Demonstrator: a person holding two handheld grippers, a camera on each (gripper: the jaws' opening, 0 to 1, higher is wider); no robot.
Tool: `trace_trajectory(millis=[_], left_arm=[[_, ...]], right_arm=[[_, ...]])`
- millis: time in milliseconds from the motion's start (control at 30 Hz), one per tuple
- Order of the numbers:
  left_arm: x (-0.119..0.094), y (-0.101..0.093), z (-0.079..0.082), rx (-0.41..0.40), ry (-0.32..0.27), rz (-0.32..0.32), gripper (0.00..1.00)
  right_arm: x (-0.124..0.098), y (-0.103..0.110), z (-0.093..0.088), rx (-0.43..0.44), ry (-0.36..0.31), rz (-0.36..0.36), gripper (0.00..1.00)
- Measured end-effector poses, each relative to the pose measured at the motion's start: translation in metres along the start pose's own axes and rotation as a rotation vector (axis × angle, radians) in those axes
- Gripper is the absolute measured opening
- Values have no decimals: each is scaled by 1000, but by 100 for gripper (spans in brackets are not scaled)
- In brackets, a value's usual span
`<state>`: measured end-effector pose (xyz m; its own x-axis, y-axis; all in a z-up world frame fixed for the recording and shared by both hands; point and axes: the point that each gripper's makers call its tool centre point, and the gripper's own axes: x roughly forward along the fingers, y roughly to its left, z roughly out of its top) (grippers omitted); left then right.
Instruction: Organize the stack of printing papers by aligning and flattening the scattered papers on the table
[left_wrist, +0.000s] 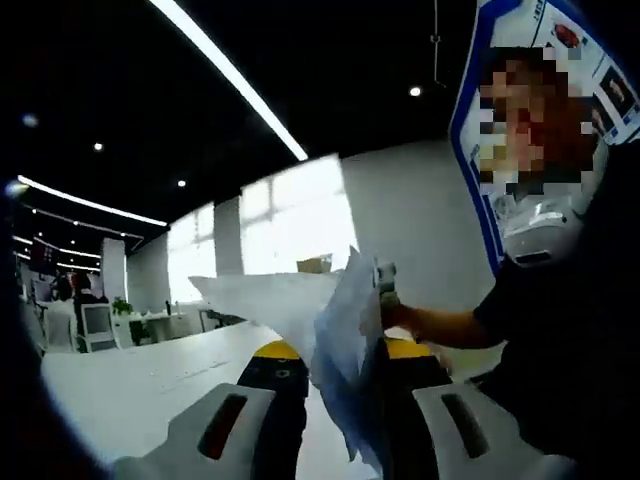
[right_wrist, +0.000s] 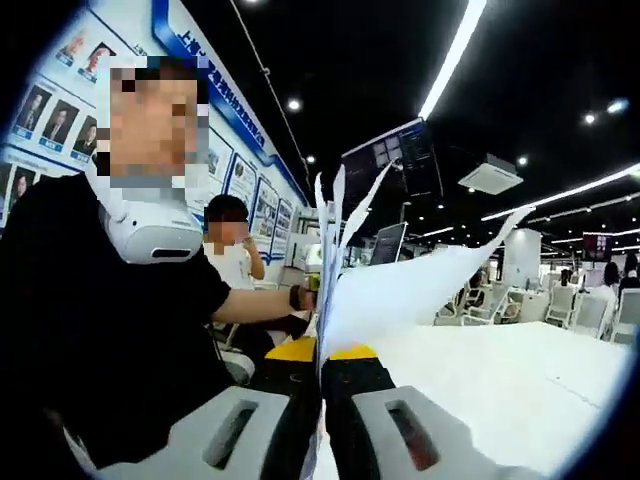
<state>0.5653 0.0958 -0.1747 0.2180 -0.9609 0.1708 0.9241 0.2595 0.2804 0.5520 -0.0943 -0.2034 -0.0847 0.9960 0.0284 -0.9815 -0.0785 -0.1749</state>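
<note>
To square this stack I judge I should stand the papers (right_wrist: 400, 290) on their edge on the table (right_wrist: 520, 390) and tap them down evenly. My left gripper (left_wrist: 340, 400) pinches the sheets with jaws part-spread; my right gripper (right_wrist: 322, 400) is pressed nearly together on them, above the table's near edge.

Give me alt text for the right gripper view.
The right claw is shut on a sheaf of white papers held upright above a white table. A person in a black shirt stands close at the left.
</note>
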Motion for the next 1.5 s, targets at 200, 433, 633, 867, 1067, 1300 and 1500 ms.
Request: trace_trajectory(millis=[200, 433, 633, 867, 1067, 1300, 1500], left_arm=[[12, 20, 12, 129, 4, 77, 11], [19, 50, 3, 63, 7, 162, 21], [24, 50, -33, -24, 61, 162, 30], [24, 39, -48, -47, 96, 114, 35], [24, 39, -54, -64, 115, 112, 36], [27, 39, -63, -73, 140, 115, 33], [27, 53, -54, -60, 134, 177, 16]], right_arm=[[0, -17, 10, -97, -23, -116, 0], [-7, -41, 5, 3, -26, -207, 0], [-9, -38, -14, 1, 10, -184, 0], [-19, -35, -18, 13, 14, -170, 0], [-18, -32, -24, 56, 34, -169, 5], [-15, -34, -31, 82, 48, -182, 0], [-17, -55, -28, 78, 49, -292, 0]])
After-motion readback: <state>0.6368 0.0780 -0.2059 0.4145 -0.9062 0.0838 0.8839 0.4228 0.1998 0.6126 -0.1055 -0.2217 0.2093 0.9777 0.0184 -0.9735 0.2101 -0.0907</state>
